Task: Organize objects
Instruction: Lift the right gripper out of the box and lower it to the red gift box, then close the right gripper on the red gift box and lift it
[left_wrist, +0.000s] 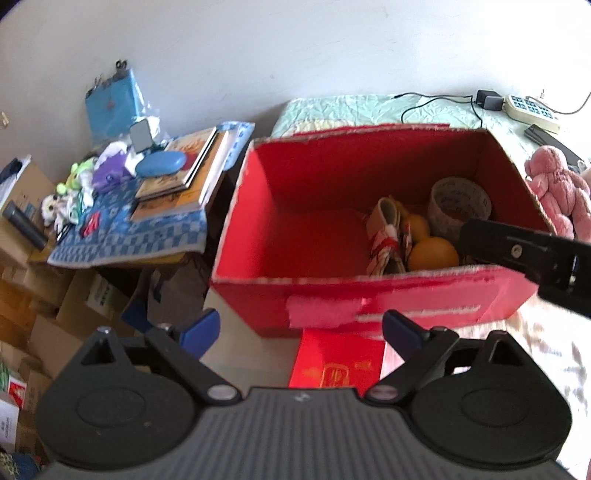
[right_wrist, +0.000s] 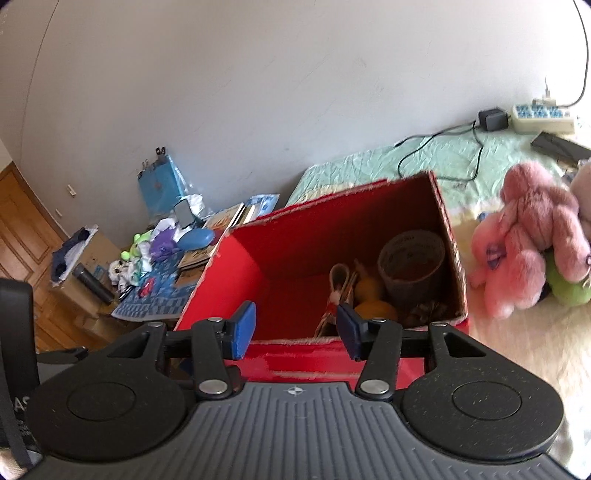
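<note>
A red box (left_wrist: 369, 229) sits open-topped on the bed (left_wrist: 369, 107), filling the centre of both views — evidently the collecting place for loose items. Its contents are bunched in the right-hand end: a roll of tape (left_wrist: 460, 205) standing against the far corner, two oranges (left_wrist: 434, 254) in front of it, and a small red-and-white packet (left_wrist: 386, 236) leaning at their left. The left half of the box floor is bare, which suggests room for more.

The left claw (left_wrist: 301, 332) hangs at the lower centre of its frame, just short of the box's near wall, jaws spread wide and empty. The right claw (right_wrist: 295, 326) hovers over the near rim, jaws likewise parted with nothing between them; in the left view its black finger crosses the box's right edge.

Pink plush toys (right_wrist: 524, 236) lie on the bed at the right of the frame, just beside the box — likely candidates for sorting, though that is a judgement. A cluttered surface (left_wrist: 122, 236) with books (left_wrist: 181, 173) stands at the left, apart from the box.
</note>
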